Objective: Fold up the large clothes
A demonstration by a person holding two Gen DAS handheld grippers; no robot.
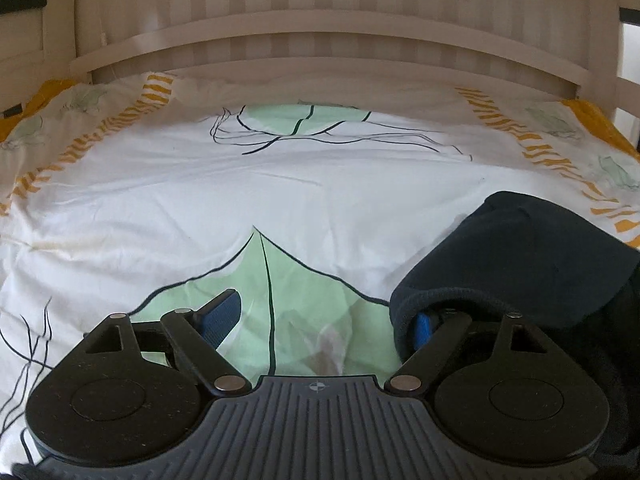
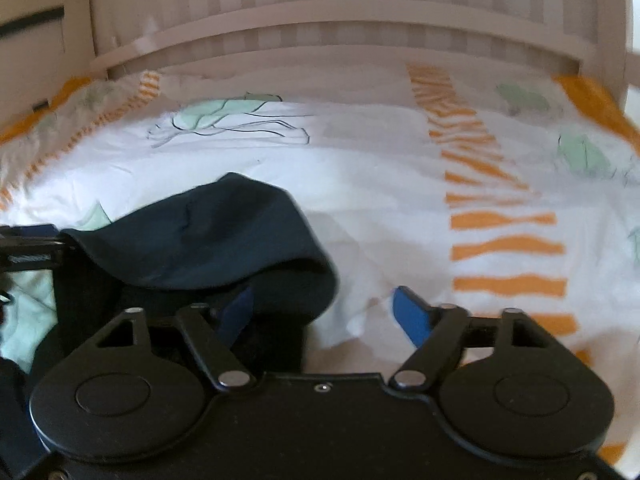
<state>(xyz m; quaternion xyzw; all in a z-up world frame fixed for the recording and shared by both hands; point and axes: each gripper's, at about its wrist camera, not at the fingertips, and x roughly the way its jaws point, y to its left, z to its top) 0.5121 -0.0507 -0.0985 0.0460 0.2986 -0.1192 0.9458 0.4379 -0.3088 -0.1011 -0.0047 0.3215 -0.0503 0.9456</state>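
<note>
A dark navy garment [image 1: 516, 256] lies bunched on the bed at the right of the left wrist view and at the left of the right wrist view [image 2: 208, 232]. My left gripper [image 1: 324, 320] is open; the garment's hem drapes over its right blue fingertip [image 1: 423, 326], and nothing lies between the jaws. My right gripper [image 2: 324, 312] is open too; the garment covers its left fingertip [image 2: 236, 312], while the right fingertip [image 2: 412, 316] is bare above the sheet. The right wrist view is blurred.
The bed has a white cover [image 1: 240, 200] with green leaf prints and orange striped bands [image 2: 504, 248]. A pale wooden slatted headboard [image 1: 320, 40] stands at the far end. Part of the other gripper [image 2: 28, 244] shows at the left edge.
</note>
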